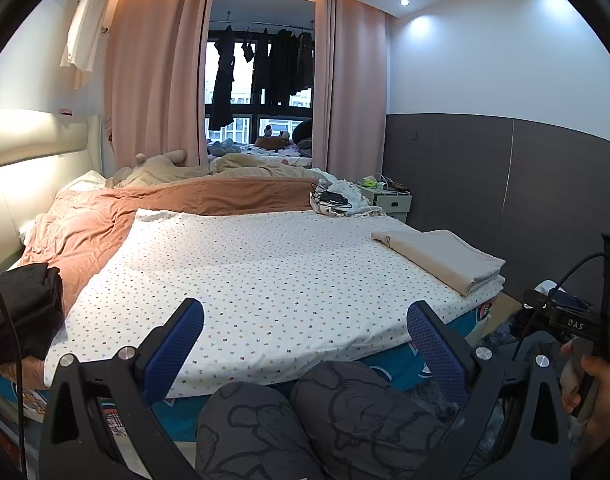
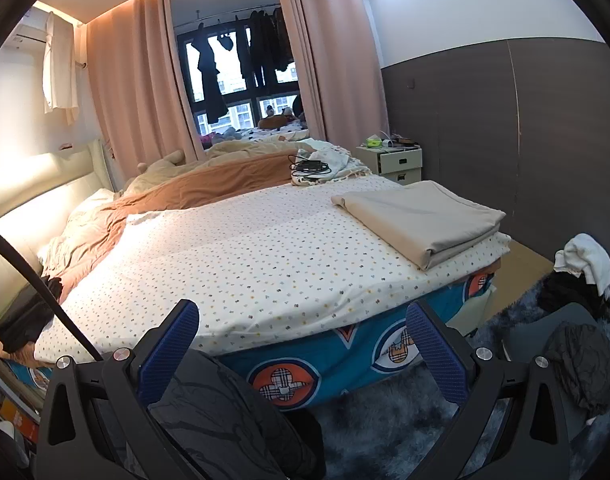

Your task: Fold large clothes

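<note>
A white sheet with small coloured dots (image 1: 265,276) (image 2: 245,264) lies spread flat over the near half of the bed. A folded beige cloth (image 1: 445,258) (image 2: 421,216) rests on the bed's right corner. My left gripper (image 1: 305,344) hangs open short of the bed's near edge, above a person's patterned grey trouser legs (image 1: 325,420), with nothing between its blue pads. My right gripper (image 2: 301,342) is open too, low in front of the bed's blue side (image 2: 345,360). The right tool (image 1: 577,324), held in a hand, shows at the left wrist view's right edge.
A crumpled orange blanket (image 1: 105,232) (image 2: 209,188) covers the bed's far left. Black folded clothes (image 1: 21,312) sit at the left edge. A black cable bundle on white cloth (image 1: 333,198) lies at the far end. A nightstand (image 2: 397,160) stands by the wall. Dark and white clothes (image 2: 581,276) pile on a chair.
</note>
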